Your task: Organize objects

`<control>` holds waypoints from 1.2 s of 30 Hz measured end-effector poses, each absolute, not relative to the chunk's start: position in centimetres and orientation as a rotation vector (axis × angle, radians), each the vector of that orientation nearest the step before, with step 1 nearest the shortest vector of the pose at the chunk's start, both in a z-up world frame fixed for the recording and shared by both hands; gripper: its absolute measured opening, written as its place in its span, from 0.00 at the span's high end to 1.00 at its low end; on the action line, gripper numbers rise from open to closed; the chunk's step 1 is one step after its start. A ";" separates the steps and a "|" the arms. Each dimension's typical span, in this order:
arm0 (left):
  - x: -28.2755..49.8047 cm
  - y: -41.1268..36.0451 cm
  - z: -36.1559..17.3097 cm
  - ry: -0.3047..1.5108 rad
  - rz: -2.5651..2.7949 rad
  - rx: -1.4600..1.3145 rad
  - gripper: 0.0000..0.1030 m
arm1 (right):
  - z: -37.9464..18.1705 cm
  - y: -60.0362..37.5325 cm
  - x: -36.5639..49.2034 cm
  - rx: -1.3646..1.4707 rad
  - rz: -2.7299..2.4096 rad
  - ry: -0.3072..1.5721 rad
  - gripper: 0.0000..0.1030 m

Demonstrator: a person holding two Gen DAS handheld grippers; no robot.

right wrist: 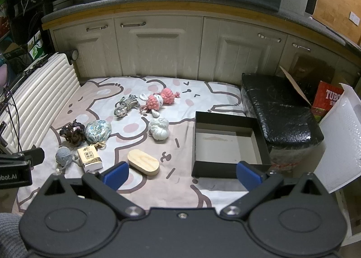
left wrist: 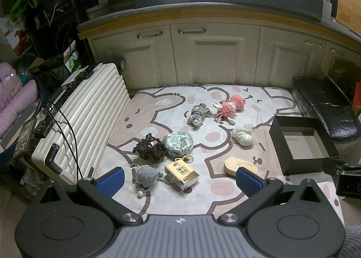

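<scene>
Eight loose things: they lie scattered on the cartoon-print sheet (right wrist: pixel 135 199), none in the black box (right wrist: pixel 227 120) yet, so by my judgement the sorting has not begun.
Left claw (left wrist: pixel 180 179): spread wide and holding nothing, hovering over the near edge of the sheet.
Right claw (right wrist: pixel 182 174): also spread and bare, hanging just before the box's near wall.
Near cluster: the tissue pack (left wrist: pixel 181 175) lies just beside the grey knit mouse (left wrist: pixel 146 176); behind them the floral pouch (left wrist: pixel 178 144) touches the dark yarn tangle (left wrist: pixel 149 148).
Wooden oval (right wrist: pixel 143 162): flat and alone, near the right claw's left finger; probably the easiest first pick.
Far group: the pink crochet doll (right wrist: pixel 160 99) and the grey striped knit toy (right wrist: pixel 125 106) sit close together, with the white yarn ball (right wrist: pixel 159 128) nearer, between them and the box.
Why the box sits there: open side up on the right of the sheet, so I judge it to be the bin everything goes into.
Edges: a ribbed white suitcase (left wrist: pixel 90 111) walls the left side, cabinet doors (right wrist: pixel 158 50) close the back, and a black wrapped bundle (right wrist: pixel 282 109) crowds the box's right.
Open room: bare sheet between the wooden oval and the box gives a clean lane for carrying things across.
</scene>
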State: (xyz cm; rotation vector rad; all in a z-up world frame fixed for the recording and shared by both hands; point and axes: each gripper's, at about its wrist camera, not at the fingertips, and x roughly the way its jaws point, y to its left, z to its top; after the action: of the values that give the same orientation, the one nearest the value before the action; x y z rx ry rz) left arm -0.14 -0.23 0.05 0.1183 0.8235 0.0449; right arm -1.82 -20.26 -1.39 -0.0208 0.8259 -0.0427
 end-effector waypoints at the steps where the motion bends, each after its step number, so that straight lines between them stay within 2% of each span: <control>1: -0.2 -0.3 0.1 0.823 0.043 0.118 0.00 | -1.4 -20.4 -1.7 -0.021 -0.041 0.826 0.00; 12: 0.5 0.8 0.3 0.829 0.016 0.051 0.00 | -0.7 -19.4 -1.0 -0.064 0.048 0.829 0.00; 25: 3.7 6.1 1.6 0.723 0.176 0.042 0.00 | 0.6 -16.7 4.0 -0.098 0.127 0.809 0.00; 36: 6.9 10.3 -1.5 0.698 0.261 0.029 0.00 | -0.4 -15.1 10.2 -0.048 0.208 0.740 0.00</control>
State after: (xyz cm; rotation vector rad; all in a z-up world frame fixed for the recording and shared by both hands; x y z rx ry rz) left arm 6.94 10.28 -1.46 0.0289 0.6982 0.2612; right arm 10.19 -15.14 -0.38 -0.0477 0.7397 0.2077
